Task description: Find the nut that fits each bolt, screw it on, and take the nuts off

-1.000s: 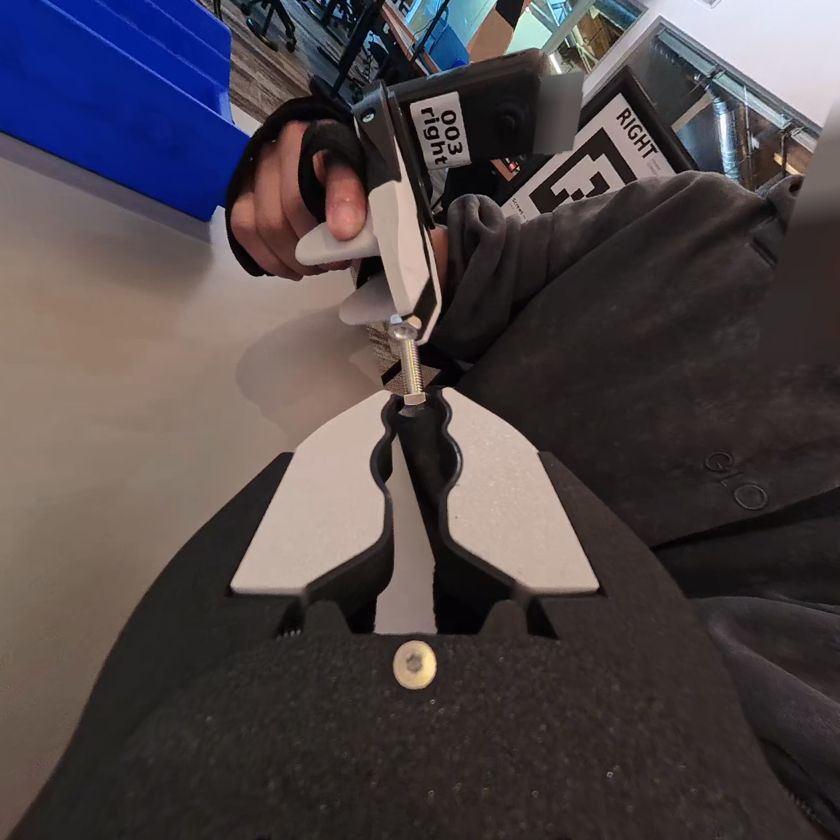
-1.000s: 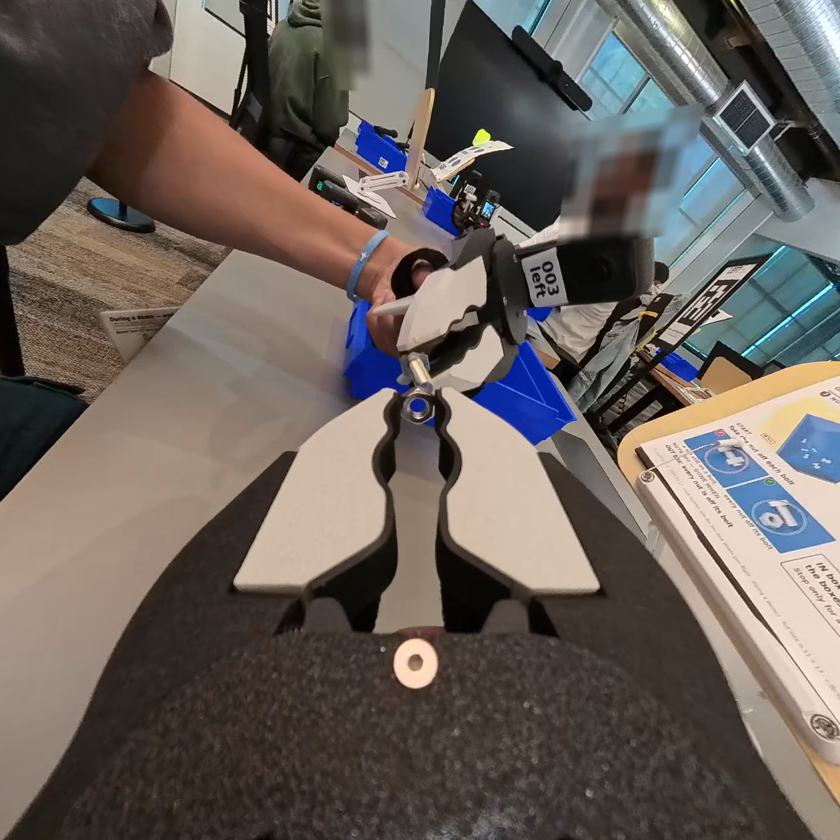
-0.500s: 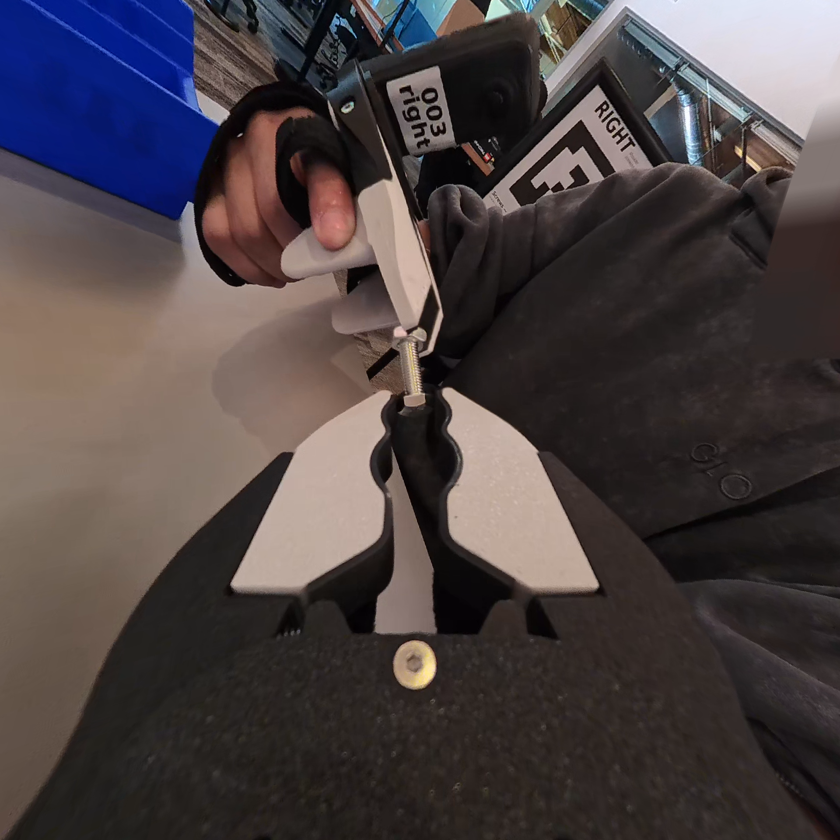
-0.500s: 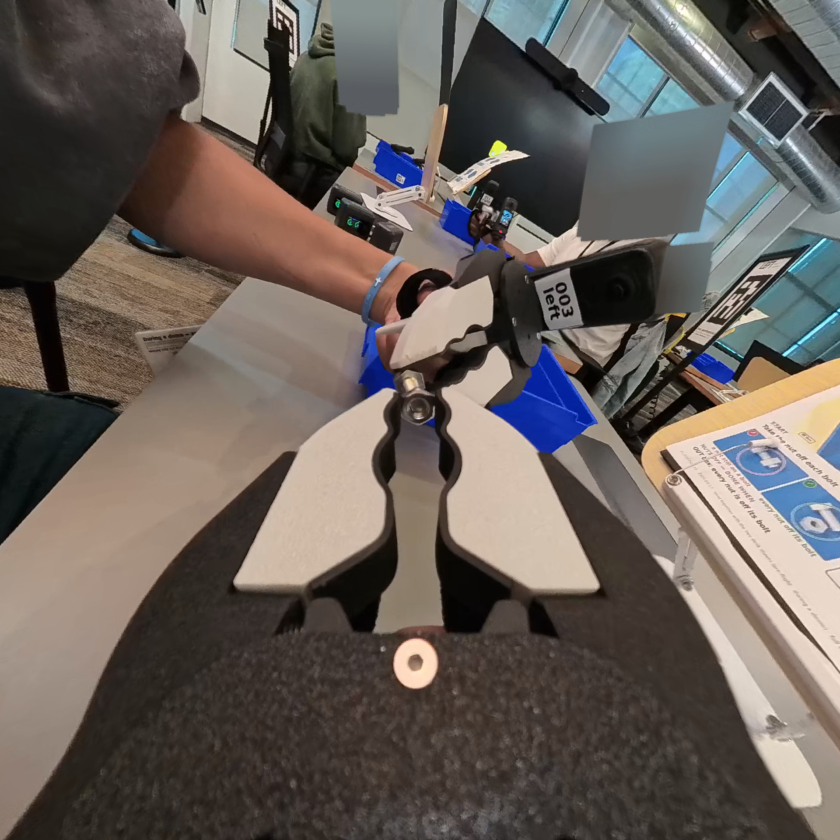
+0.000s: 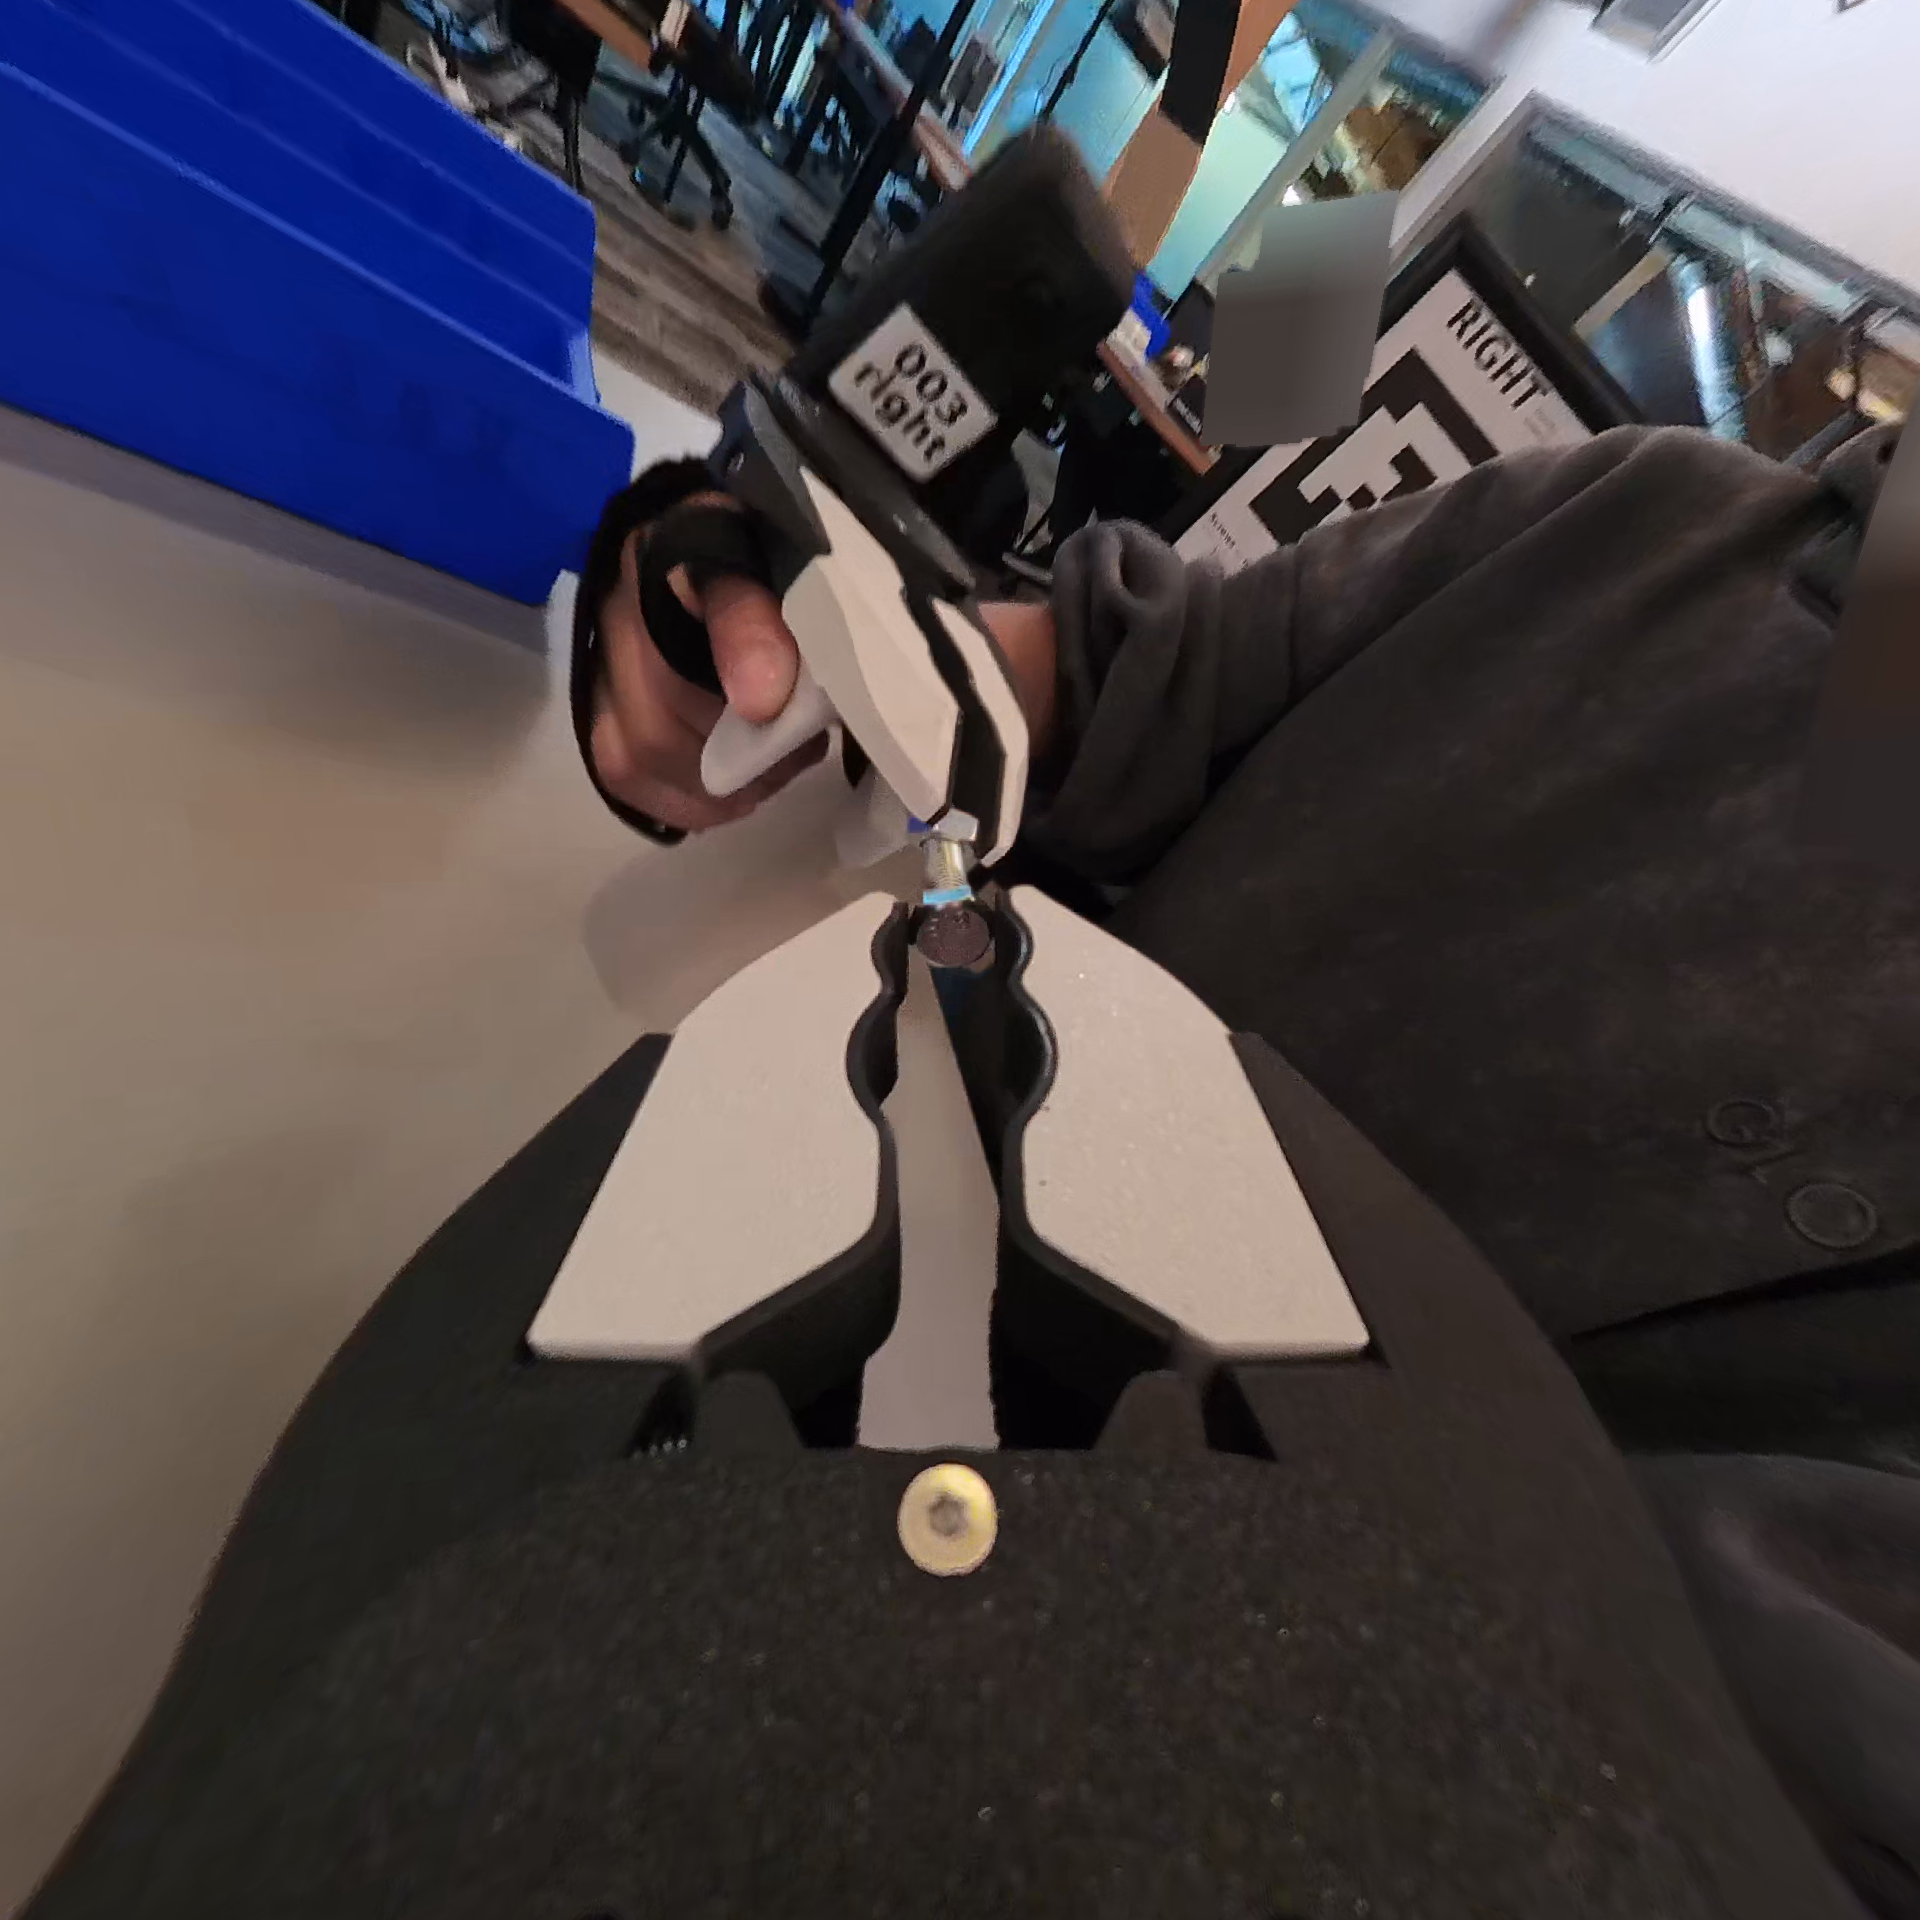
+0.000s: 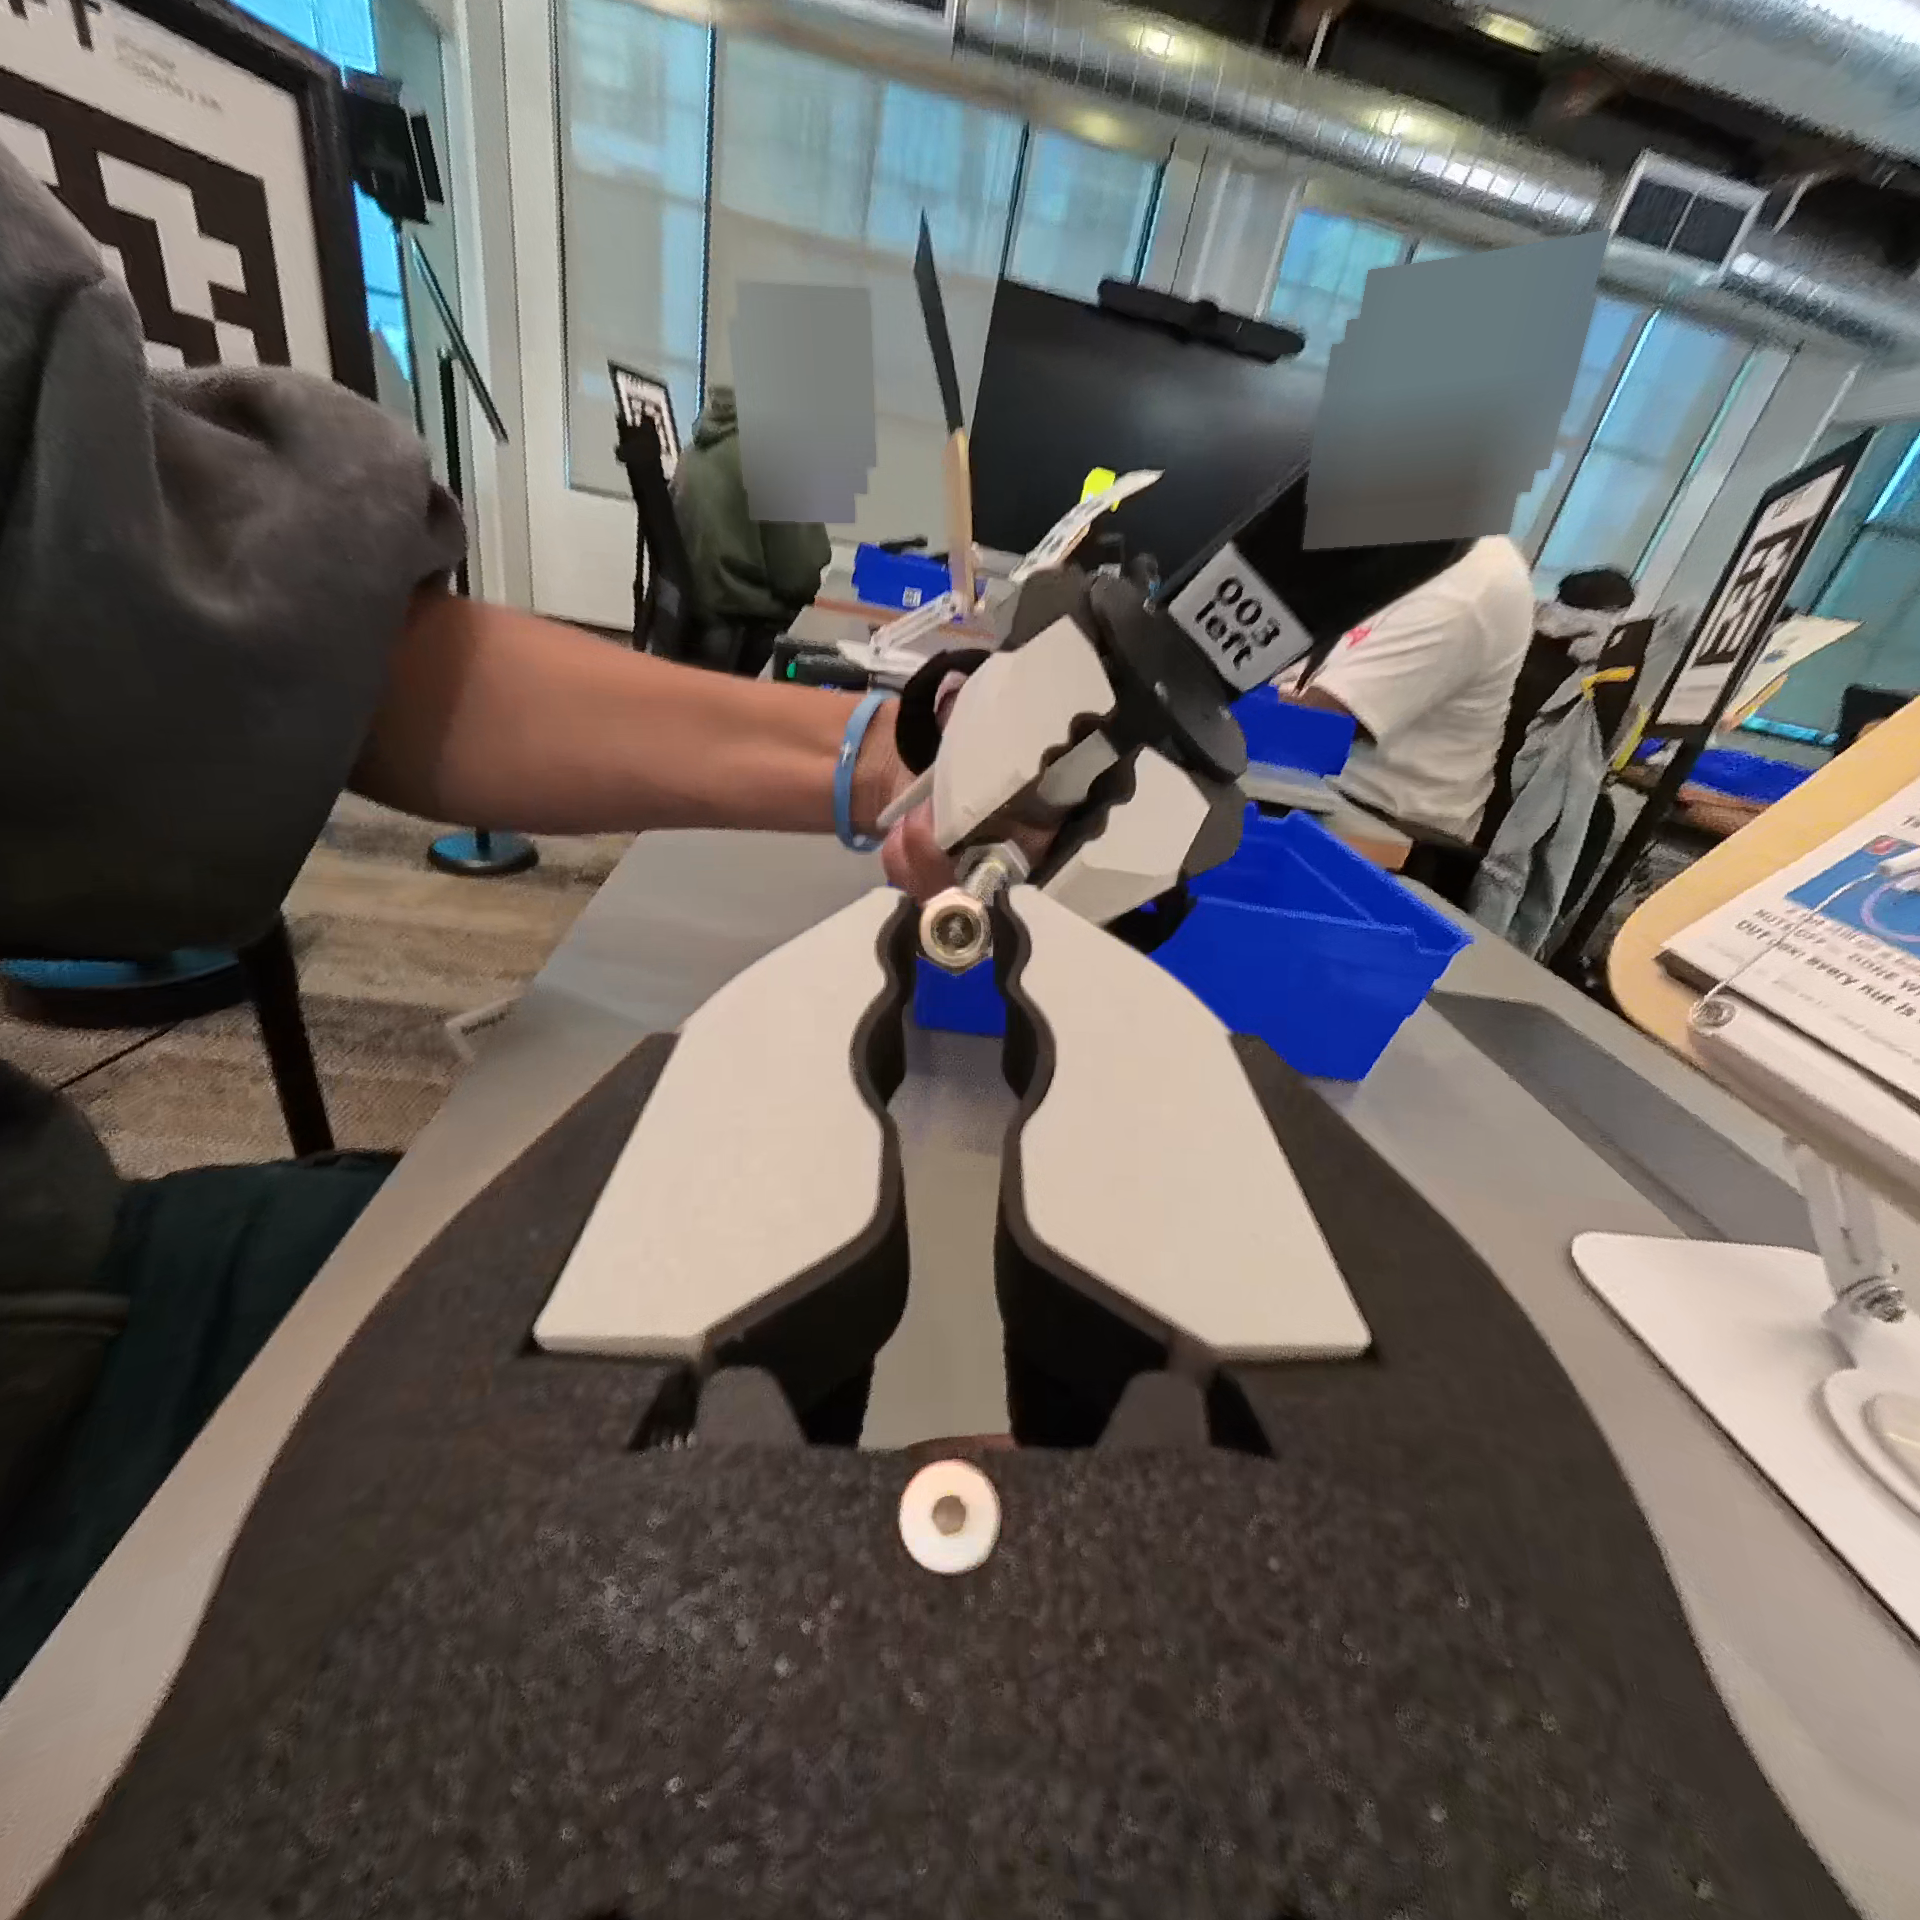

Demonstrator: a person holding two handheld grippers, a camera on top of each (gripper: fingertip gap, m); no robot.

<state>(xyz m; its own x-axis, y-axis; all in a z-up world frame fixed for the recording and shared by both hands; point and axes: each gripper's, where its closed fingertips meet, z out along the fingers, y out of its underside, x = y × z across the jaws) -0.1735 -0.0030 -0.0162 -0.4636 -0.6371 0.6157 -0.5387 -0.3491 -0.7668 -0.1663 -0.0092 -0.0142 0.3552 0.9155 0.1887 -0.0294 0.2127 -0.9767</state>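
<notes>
A silver bolt [image 5: 943,871] spans the gap between my two grippers above the grey table [image 5: 260,935]. My left gripper [image 5: 951,920] is shut on the nut [image 5: 948,937] at the bolt's near end. My right gripper [image 5: 951,826] is farther off and pinches the bolt's hex head. In the right wrist view my right gripper [image 6: 954,914] is shut on the bolt head [image 6: 954,932], seen end-on. The threaded shaft runs away to the nut [image 6: 1000,864] in my left gripper [image 6: 1003,854]. Only a short stretch of thread shows between the two grippers.
A blue bin [image 6: 1299,935] stands on the table behind the grippers and also shows in the left wrist view [image 5: 260,312]. An instruction sheet on a white stand [image 6: 1818,935] is at the right, with its base plate [image 6: 1714,1340]. The person's dark sleeve [image 5: 1455,831] is close on the right. Less than 4 cm separates the two grippers' tips.
Both grippers have rolled and tilted while keeping hold of the bolt and nut. The stretch of thread showing between them looks shorter than a second ago.
</notes>
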